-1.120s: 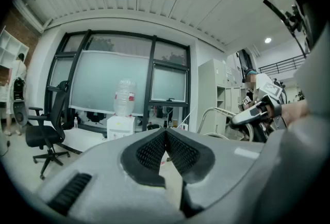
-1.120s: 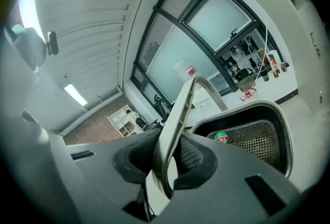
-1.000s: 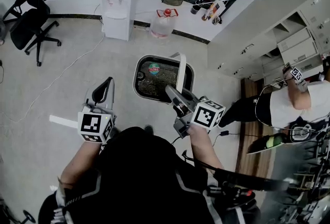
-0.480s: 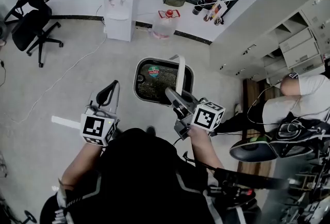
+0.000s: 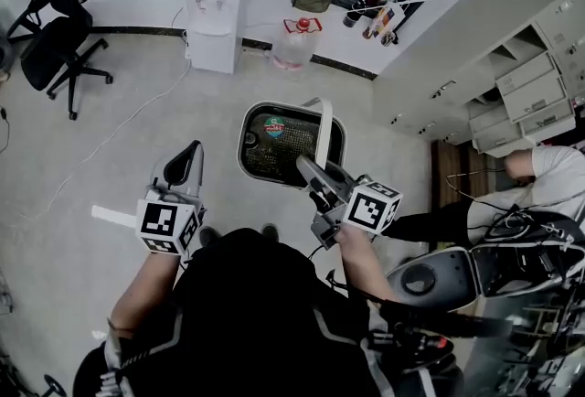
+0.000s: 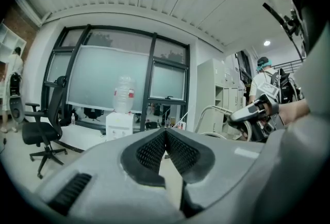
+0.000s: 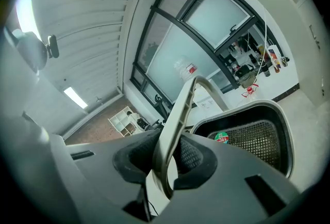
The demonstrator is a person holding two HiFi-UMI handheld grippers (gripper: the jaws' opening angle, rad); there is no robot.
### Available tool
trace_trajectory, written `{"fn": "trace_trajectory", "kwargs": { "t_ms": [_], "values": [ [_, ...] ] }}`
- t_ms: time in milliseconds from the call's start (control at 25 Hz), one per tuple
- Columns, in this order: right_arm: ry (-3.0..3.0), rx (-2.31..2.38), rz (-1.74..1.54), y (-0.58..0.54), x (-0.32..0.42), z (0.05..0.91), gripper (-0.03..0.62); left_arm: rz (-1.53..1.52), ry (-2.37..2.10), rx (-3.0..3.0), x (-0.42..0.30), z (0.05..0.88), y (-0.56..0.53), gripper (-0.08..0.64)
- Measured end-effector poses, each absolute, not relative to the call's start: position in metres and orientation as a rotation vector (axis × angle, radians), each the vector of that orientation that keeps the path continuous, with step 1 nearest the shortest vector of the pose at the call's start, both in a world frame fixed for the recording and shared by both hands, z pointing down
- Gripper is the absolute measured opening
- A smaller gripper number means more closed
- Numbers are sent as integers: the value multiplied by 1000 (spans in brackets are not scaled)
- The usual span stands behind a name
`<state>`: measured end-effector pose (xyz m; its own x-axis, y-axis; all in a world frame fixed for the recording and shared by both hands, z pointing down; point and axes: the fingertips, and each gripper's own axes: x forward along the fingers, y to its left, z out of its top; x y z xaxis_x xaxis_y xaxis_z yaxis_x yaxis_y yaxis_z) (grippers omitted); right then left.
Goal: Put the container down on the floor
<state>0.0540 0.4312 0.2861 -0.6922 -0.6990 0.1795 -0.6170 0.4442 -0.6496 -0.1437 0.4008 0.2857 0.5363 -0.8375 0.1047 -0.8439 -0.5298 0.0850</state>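
Over at the right edge, the bystander (image 5: 547, 177) has drawn away toward the frame's border, and a dark rounded object (image 5: 437, 274) that we cannot identify has slid in at lower right. Our own load has barely shifted: the container (image 5: 245, 126) sits in the same spot ahead of us as a second ago.

We carry it by its handle (image 5: 323, 123). The right gripper (image 5: 307, 168) is clamped on that pale strap, and in the right gripper view the strap runs up between the dark pads of the right gripper (image 7: 166, 160), pinched from both sides. Gripping the handle lets the container (image 7: 281, 114) hang level below, so nothing spills as it goes down. We judge it is off the floor (image 5: 119, 139), though how high we cannot tell.

The left gripper (image 5: 186, 155) stays out to the side, well apart from the container. In the left gripper view the left gripper (image 6: 166, 139) has its jaws closed together with nothing between them, so it plays no part in the carry.

The container is a dark mesh basket with a pale rim. Inside lies one round green-and-red item (image 5: 272, 122) near the far left corner, also seen in the right gripper view (image 7: 221, 137). The rest of the mesh bottom looks bare.
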Motion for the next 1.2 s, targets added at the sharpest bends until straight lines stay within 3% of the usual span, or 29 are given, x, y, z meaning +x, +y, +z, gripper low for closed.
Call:
{"fn": "trace_trajectory", "kwargs": {
  "t_ms": [640,1200],
  "values": [
    [2520,-1250,-1099,400,-5,285,61,7,-1381,2593,-220,303,362,11],
    [2580,-1118,-1105,291,20,291,61,69,-1466,2565,-191,298,270,11]
  ]
}}
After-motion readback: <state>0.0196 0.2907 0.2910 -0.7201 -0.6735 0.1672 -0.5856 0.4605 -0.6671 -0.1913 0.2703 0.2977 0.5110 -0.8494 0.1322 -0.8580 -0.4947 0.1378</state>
